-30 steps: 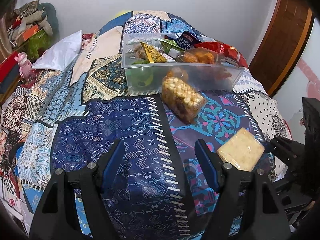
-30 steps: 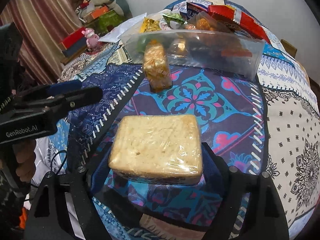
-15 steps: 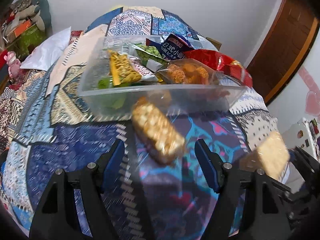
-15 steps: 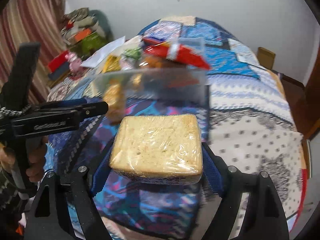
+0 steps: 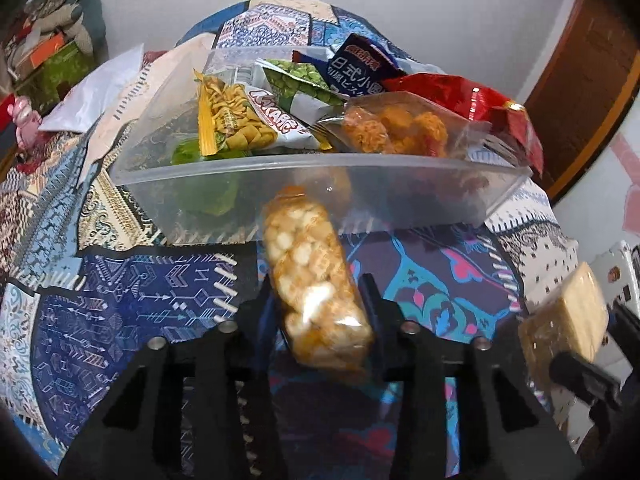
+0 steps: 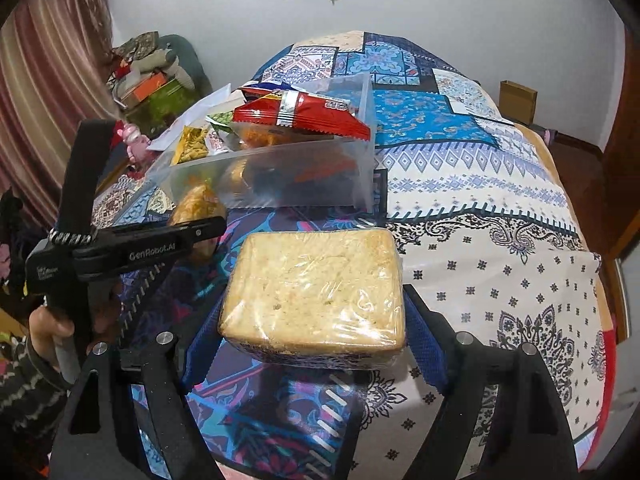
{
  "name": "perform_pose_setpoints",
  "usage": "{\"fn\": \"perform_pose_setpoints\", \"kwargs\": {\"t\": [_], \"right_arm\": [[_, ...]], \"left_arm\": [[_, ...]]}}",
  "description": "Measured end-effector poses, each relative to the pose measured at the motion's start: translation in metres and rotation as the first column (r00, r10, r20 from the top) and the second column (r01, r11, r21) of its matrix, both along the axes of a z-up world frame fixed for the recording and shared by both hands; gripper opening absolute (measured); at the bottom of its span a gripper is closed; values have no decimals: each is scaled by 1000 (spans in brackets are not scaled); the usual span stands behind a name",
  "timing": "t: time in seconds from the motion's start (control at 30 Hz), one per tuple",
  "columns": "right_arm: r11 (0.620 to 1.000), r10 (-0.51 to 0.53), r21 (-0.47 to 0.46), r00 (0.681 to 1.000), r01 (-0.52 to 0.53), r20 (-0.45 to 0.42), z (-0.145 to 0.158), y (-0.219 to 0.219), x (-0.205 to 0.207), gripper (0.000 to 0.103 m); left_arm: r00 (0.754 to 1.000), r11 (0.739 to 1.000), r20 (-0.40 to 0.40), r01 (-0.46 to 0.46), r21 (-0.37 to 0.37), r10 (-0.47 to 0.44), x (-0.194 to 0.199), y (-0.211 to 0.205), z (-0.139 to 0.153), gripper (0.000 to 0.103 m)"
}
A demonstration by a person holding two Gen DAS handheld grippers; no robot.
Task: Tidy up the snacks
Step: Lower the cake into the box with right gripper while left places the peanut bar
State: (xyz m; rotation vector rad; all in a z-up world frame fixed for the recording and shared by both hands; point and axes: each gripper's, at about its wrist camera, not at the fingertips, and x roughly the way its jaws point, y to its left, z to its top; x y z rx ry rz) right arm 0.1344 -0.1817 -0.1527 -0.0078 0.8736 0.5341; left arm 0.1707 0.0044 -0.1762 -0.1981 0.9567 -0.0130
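Ahead of both grippers we see the clear bin (image 5: 320, 184), already crowded. Our right gripper (image 6: 316, 316) clamps a stiff, light cracker pack (image 6: 316, 288). Our left gripper (image 5: 320, 312) is closing around a crinkly, slippery puff bag (image 5: 316, 280); its middle looks safest.

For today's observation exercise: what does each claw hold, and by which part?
Right claw grips the wrapped cracker block by its two side edges. Left claw is closing around the near end of the puffed-snack packet.
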Motion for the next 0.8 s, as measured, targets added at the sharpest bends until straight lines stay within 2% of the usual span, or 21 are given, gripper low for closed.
{"fn": "perform_pose_setpoints", "kwargs": {"t": [0.2,0.43,0.63,0.8], "right_arm": [[1000,7,-1,1000,-7,27,10,6,-2,80],[1000,12,9,997,-13,77,33,16,8,80],[999,26,24,989,-29,143,60,33,27,80],[998,38,38,982,-46,186,77,52,51,80]], "left_arm": [[999,999,37,24,24,-25,-25,6,12,36],[991,1000,130,29,11,-30,-41,25,55,36],[979,1000,204,20,-10,-18,-26,42,90,36],[973,1000,231,16,3,-16,3,51,105,36]]}}
